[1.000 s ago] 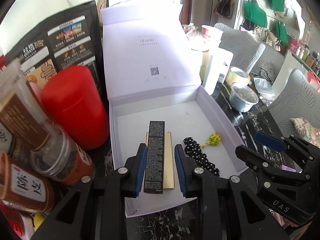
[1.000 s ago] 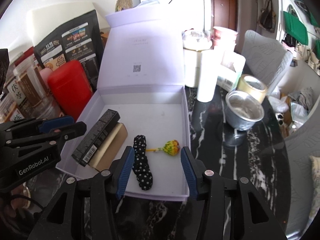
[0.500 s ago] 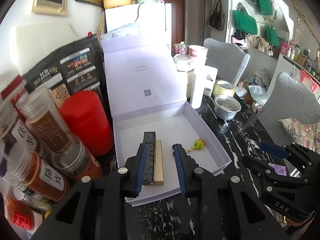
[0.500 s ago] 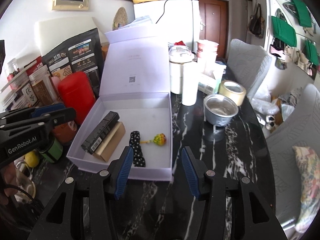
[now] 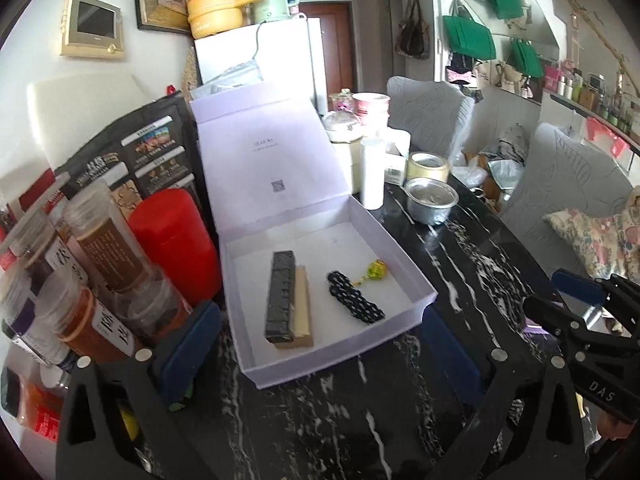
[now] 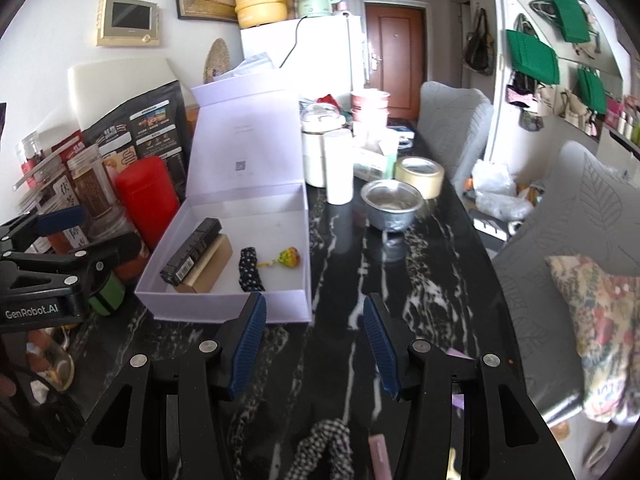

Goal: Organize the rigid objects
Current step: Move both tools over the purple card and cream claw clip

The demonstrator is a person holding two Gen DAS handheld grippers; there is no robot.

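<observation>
Black marble-veined table [image 5: 472,264] carried everything, and the lilac box [image 5: 416,280] with its raised lid served as the marker. Nearest the cameras, short of the box's front wall, the left gripper [image 5: 320,344] had its jaws opening wide with nothing between them, while the right gripper [image 6: 314,340] stood partly open over bare tabletop, gripping nothing. Inside the box, toward its left wall, a black carton [image 5: 281,294] lay touching a gold carton [image 5: 302,312]; right of them sat a dotted black pouch [image 5: 354,302] and a yellow-green charm [image 5: 376,269]. Left of the box stood a red canister [image 5: 172,236]; beyond its right corner, a metal bowl [image 6: 392,204].
</observation>
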